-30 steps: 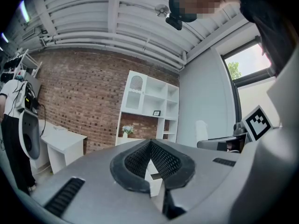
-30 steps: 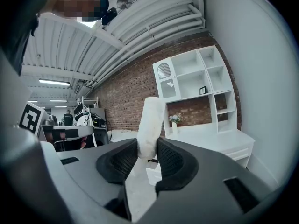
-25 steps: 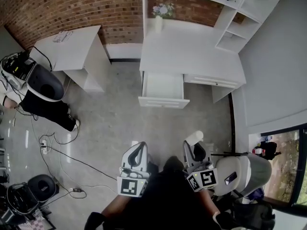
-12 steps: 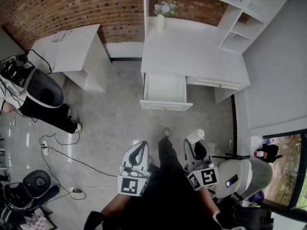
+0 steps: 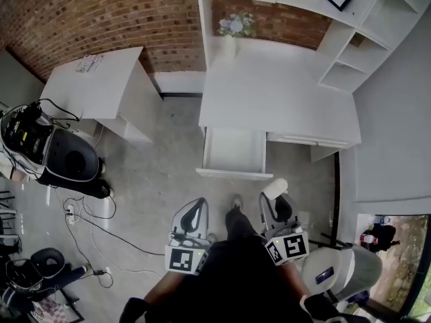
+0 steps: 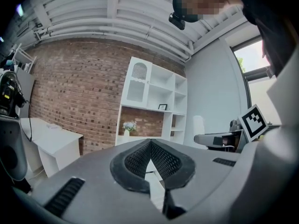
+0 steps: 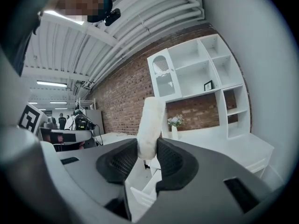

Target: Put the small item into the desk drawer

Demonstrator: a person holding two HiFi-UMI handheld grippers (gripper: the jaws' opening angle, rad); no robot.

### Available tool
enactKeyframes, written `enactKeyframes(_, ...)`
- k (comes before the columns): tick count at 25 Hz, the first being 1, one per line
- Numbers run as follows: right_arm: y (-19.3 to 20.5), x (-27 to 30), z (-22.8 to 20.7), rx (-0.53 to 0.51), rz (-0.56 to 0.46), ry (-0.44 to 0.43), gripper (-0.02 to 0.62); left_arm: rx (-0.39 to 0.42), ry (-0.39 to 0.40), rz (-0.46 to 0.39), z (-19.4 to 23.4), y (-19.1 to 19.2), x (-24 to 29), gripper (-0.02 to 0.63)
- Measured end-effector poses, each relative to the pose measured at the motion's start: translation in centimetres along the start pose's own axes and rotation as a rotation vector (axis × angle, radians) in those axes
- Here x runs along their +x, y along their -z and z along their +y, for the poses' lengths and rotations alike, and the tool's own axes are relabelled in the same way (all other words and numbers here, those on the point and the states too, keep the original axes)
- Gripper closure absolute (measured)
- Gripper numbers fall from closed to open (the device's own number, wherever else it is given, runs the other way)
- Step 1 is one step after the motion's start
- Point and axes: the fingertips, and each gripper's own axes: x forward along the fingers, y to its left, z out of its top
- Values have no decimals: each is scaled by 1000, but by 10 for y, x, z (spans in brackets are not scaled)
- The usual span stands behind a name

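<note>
Carrying the item [image 5: 274, 189] toward the open drawer [image 5: 232, 152].
Head view: the desk [image 5: 283, 93] is standing on a grey floor [image 5: 155, 173] against a brick wall [image 5: 87, 12], and desk and drawer are sitting nearer than a second ago. Left gripper view: the left gripper [image 6: 150, 146] is keeping its pads together, empty. Right gripper view: the right gripper [image 7: 147, 157] is clamping the white item upright, short of the drawer.

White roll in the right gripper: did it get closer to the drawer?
Yes. The white roll held in the right gripper is nearer the open desk drawer than a second ago; the floor gap between them has shrunk.
</note>
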Motion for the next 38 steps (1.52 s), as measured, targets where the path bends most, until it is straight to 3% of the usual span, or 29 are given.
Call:
enactKeyframes(6,-8,79,-62,-22,44,-55,454,15,-36,24,25,-10,91,583)
enactKeyframes(14,-3,123,-118,-15,98,-105,455,-3,-85,62,18,-14,150,583)
enactKeyframes(25,47,186,-130,-77,232,-158,454,-8,-41,103,38,6,210,583)
enactKeyframes(38,130,242,-129,-180,467,-243,456,-41,19,161,77,32,255,583)
